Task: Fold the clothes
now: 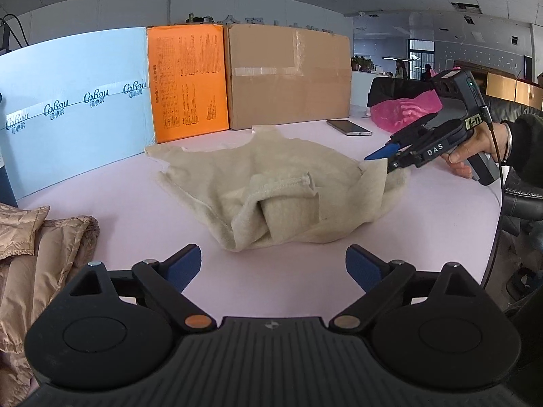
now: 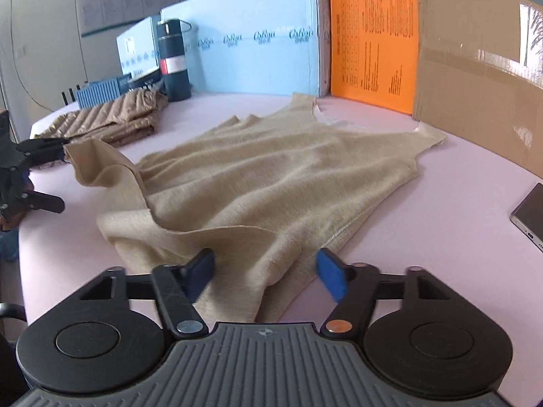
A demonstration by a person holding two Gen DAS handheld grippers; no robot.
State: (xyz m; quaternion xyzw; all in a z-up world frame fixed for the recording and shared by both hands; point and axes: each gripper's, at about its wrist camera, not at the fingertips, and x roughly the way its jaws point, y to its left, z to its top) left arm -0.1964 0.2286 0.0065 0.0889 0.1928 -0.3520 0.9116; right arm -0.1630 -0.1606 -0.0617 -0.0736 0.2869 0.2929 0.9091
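left wrist: phone behind sweater

Garment on table, boxes behind

Pink table: beige garment, quilted jacket, phone, pink bag.
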